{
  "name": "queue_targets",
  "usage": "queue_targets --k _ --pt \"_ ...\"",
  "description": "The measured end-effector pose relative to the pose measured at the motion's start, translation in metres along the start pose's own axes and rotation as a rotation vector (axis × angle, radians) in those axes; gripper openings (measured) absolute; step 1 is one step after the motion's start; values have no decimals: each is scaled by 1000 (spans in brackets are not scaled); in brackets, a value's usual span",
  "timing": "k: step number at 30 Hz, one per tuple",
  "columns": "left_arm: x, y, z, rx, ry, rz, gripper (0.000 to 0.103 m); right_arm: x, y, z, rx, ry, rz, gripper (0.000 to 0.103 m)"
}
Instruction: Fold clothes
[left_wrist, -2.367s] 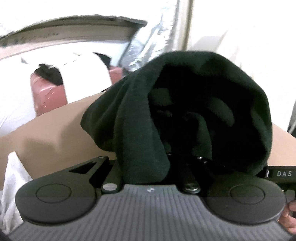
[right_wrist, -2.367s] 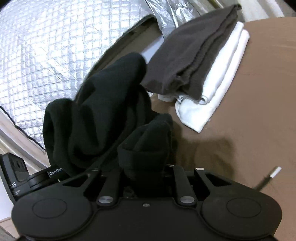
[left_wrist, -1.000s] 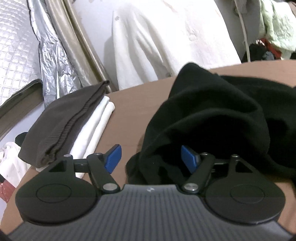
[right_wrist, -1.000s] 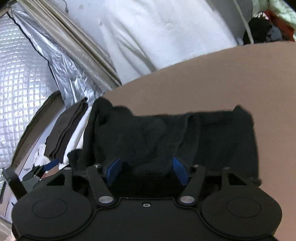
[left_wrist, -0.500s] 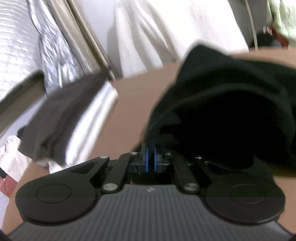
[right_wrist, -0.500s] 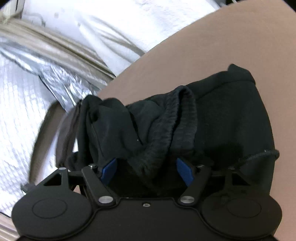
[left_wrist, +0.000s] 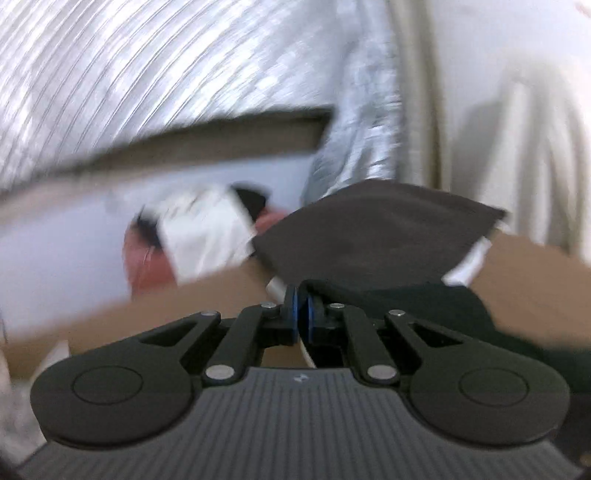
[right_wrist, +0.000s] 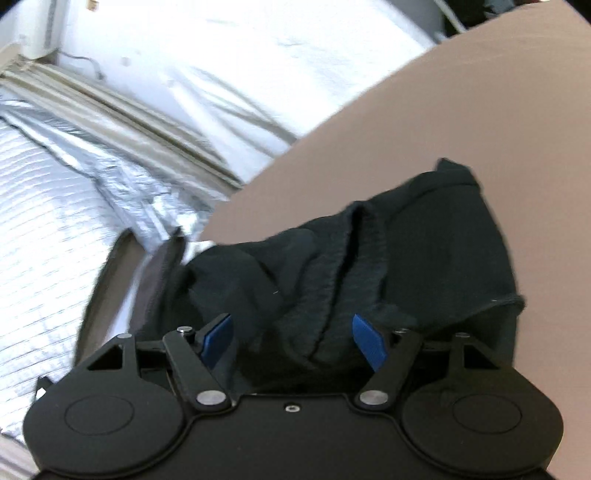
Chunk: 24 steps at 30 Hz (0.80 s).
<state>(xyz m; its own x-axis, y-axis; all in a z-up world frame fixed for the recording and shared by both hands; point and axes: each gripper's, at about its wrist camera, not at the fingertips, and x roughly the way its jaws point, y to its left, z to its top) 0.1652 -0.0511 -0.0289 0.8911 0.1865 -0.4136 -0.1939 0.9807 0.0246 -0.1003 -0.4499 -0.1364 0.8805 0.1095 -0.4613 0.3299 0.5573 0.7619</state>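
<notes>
A black garment (right_wrist: 424, 258) lies bunched on the brown table (right_wrist: 498, 110), its ribbed band running toward my right gripper (right_wrist: 291, 336). That gripper stands open, the fabric heaped between its blue pads (right_wrist: 218, 332) without being pressed. In the blurred left wrist view my left gripper (left_wrist: 300, 306) is shut, pads together at a thin edge of the black garment (left_wrist: 424, 306), which trails off to the right. Just beyond it sits a folded dark brown garment (left_wrist: 369, 229) stacked on a folded white one (left_wrist: 476, 258).
Silver quilted insulation (right_wrist: 44, 221) and a white sheet (right_wrist: 221, 55) hang past the table's far edge. Beyond the table's left edge stands a reddish container (left_wrist: 147, 266) with white cloth (left_wrist: 203, 236) draped over it. Bare brown table (left_wrist: 535, 280) stretches off to the right.
My left jaws went from open to shut at the black garment's edge, then that gripper swung left and rolled toward the folded stack. The right gripper barely moved and tilted slightly.
</notes>
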Motion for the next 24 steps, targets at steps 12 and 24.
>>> queue_targets --k 12,24 --pt "12 27 -15 190 216 44 17 34 5 -6 -67 93 -46 77" --pt "-79 45 -5 18 -182 -215 60 70 25 -5 -336 54 -37 17"
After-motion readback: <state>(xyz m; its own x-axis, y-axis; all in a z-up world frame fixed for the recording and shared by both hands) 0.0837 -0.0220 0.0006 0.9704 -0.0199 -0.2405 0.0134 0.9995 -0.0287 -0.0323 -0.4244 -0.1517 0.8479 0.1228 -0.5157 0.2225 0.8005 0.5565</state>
